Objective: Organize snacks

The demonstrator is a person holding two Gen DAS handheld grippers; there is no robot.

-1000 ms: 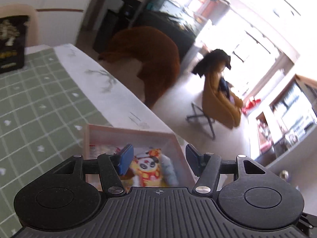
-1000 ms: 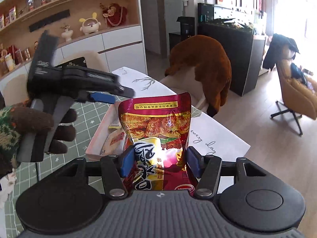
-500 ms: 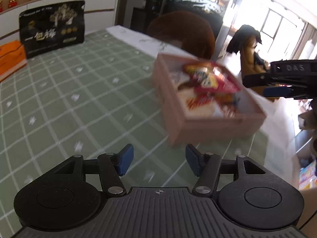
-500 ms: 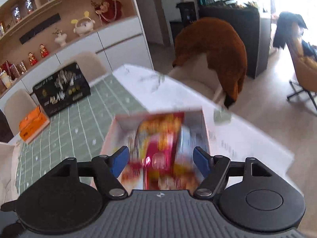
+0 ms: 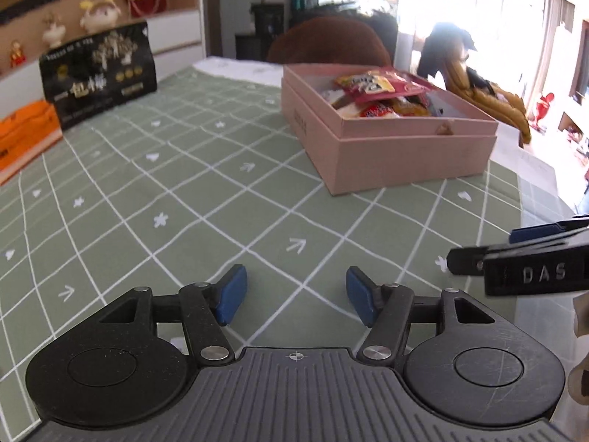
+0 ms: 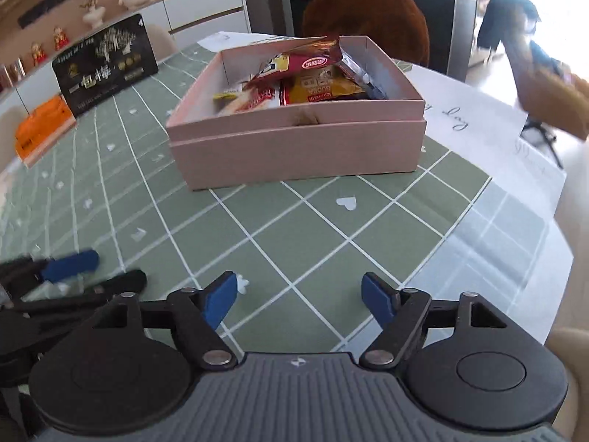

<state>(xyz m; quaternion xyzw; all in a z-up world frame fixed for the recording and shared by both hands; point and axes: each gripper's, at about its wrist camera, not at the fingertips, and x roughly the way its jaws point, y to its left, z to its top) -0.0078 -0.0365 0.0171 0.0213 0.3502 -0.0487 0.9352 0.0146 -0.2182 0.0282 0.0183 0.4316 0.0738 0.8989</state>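
A pink cardboard box (image 5: 416,162) (image 6: 294,147) stands on the green checked tablecloth and holds several snack packets. A red packet (image 6: 302,62) (image 5: 371,83) lies on top of the pile, with a yellow one (image 6: 324,90) under it. My left gripper (image 5: 296,294) hovers low over the cloth in front of the box, its jaws opening with nothing between them. My right gripper (image 6: 302,300) is also low over the cloth, jaws opening and empty. Each gripper shows at the edge of the other's view: the right gripper (image 5: 530,250) and the left gripper (image 6: 73,270).
A black gift bag (image 5: 99,73) (image 6: 106,64) stands at the far left of the table (image 5: 110,191), beside an orange box (image 5: 25,136) (image 6: 44,125). Brown chairs (image 6: 368,14) stand behind the table. White papers (image 6: 478,121) lie at the right edge.
The right gripper has let the red packet go into the box, opened and dropped back low over the cloth. The left gripper swung away from the box and sank toward the table.
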